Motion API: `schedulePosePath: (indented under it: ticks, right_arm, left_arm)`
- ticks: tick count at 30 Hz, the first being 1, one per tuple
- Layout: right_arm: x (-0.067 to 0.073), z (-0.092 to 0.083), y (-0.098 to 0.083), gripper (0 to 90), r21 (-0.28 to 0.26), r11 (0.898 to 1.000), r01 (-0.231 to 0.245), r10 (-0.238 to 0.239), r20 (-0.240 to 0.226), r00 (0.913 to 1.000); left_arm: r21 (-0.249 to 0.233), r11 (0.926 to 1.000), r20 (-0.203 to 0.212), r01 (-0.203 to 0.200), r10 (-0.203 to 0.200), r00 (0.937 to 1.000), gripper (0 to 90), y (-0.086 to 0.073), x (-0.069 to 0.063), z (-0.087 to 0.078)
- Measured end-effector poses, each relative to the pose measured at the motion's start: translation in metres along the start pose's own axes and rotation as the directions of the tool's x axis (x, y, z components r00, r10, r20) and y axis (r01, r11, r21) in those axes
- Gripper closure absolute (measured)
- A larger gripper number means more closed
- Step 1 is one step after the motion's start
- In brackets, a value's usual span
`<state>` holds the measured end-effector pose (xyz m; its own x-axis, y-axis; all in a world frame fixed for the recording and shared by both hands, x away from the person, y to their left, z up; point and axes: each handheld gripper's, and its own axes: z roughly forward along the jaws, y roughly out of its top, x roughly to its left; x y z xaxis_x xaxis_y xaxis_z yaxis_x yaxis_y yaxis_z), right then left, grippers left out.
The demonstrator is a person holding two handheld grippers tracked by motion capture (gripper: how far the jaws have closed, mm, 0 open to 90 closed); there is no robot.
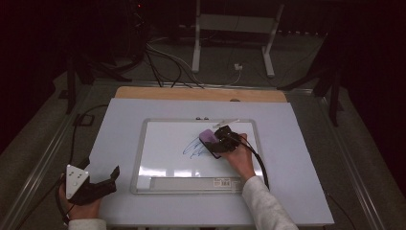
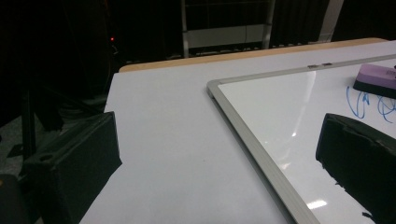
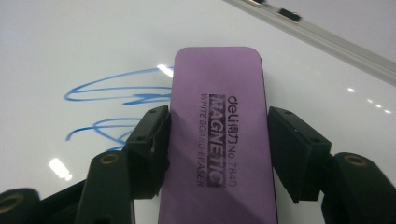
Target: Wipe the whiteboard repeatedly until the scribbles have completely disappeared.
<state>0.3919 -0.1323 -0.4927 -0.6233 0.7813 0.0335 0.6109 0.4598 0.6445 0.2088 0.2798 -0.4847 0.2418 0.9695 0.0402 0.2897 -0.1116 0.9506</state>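
At the lower left of the high view, a hand holds the left gripper point(image 1: 95, 184) low over the pale table point(image 1: 119, 143) near its front corner, well apart from the whiteboard point(image 1: 158, 153); its 2 black jaws are spread with nothing between them. In the left gripper view those same jaws stand at the lower left and lower right of the frame, bare tabletop and the board's metal frame showing in the gap.

Right of centre in the high view, a hand in a light sleeve point(image 1: 268, 206) reaches in from the bottom edge with the right gripper point(image 1: 221, 142) over the board. The right gripper view shows its 2 jaws flanking a purple whiteboard eraser point(image 3: 219, 140), the left pad hard against the eraser's side and the right one at its other edge, pinching it flat on the white surface. Blue marker scribbles point(image 3: 116, 100) loop out to the left of the eraser in that frame, and run partly beneath it.

A printed strip point(image 1: 191, 182) runs along the board's near edge. At the top of the high view, beyond the table's wooden back edge point(image 1: 201, 94), cables point(image 1: 167, 62) and a white metal stand point(image 1: 234, 33) sit on a dark floor.
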Motion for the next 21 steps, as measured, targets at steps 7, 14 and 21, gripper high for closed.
schedulePosePath:
  ticks: [7,14,21]
  right_arm:
    - [-0.016,-0.004,-0.002,41.3,0.005,0.999,-0.052,0.052,0.098,0.9939]
    - [-0.012,-0.004,-0.003,41.4,0.003,0.997,-0.072,0.071,0.098,0.9926]
    - [0.008,-0.002,-0.001,41.4,0.004,1.0,-0.01,0.01,0.073,0.9973]
  left_arm:
    - [0.001,1.0,-0.001,0.001,-0.001,1.0,0.5,0.0,0.0,0.0]
    - [0.005,1.0,0.0,-0.001,0.001,1.0,0.5,0.0,-0.001,0.001]
    - [0.002,1.0,-0.002,-0.001,0.001,1.0,0.5,0.0,0.0,0.0]
